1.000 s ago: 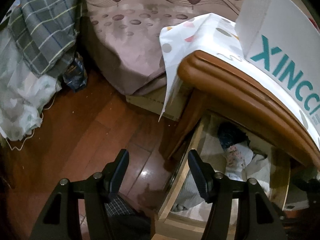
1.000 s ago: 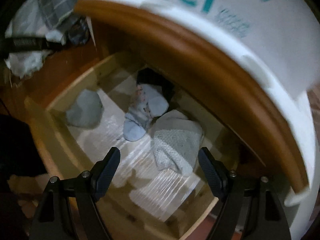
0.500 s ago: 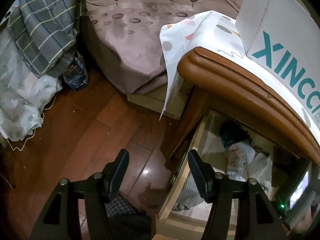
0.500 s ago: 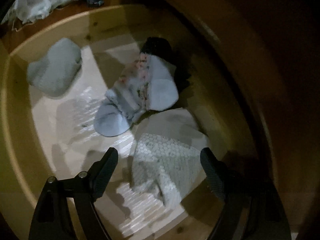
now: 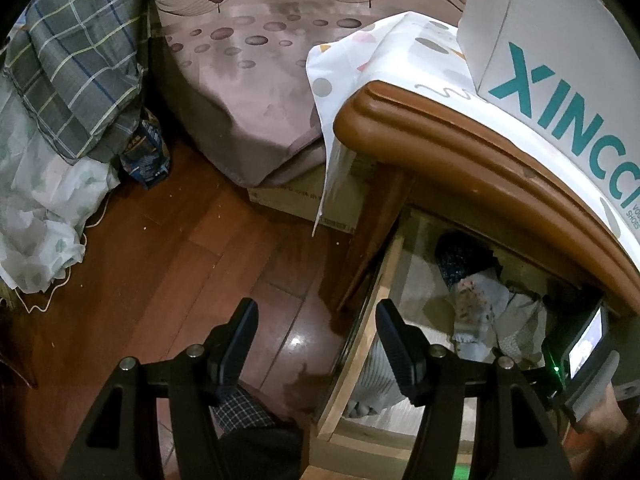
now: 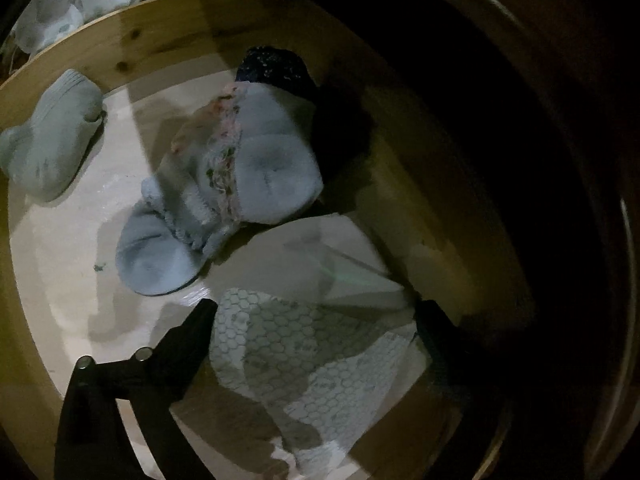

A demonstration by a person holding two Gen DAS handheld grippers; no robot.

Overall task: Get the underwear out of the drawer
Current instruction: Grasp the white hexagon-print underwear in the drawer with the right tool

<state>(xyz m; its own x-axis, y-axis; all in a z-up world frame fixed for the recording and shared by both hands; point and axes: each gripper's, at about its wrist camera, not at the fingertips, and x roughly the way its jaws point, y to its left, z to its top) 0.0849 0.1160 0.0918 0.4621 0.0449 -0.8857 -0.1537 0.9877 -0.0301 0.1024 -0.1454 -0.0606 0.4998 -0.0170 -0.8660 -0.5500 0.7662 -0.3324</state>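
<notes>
The wooden drawer (image 6: 120,52) stands pulled out under the nightstand. Inside, a white honeycomb-patterned underwear (image 6: 304,352) lies at the near right. My right gripper (image 6: 316,320) is low inside the drawer and straddles this garment. Its jaws are opening, the cloth lies between them, and the pads do not press on it. Behind lie a pale blue piece with a floral band (image 6: 248,168), a dark navy piece (image 6: 276,68) and a grey sock (image 6: 52,136). My left gripper (image 5: 316,336) hangs open and empty over the floor and the drawer's left rim (image 5: 360,344).
The nightstand's brown rim (image 5: 460,148) overhangs the drawer, with a white lettered box (image 5: 560,60) and a spotted cloth (image 5: 360,52) on top. A bed with a leaf-print sheet (image 5: 248,60) stands behind. Plaid fabric (image 5: 72,60) and a blue packet (image 5: 146,156) lie left on the wooden floor (image 5: 160,260).
My right gripper has sunk from above the drawer into it, down over the honeycomb underwear, and its jaws have spread wider. The left gripper has kept still.
</notes>
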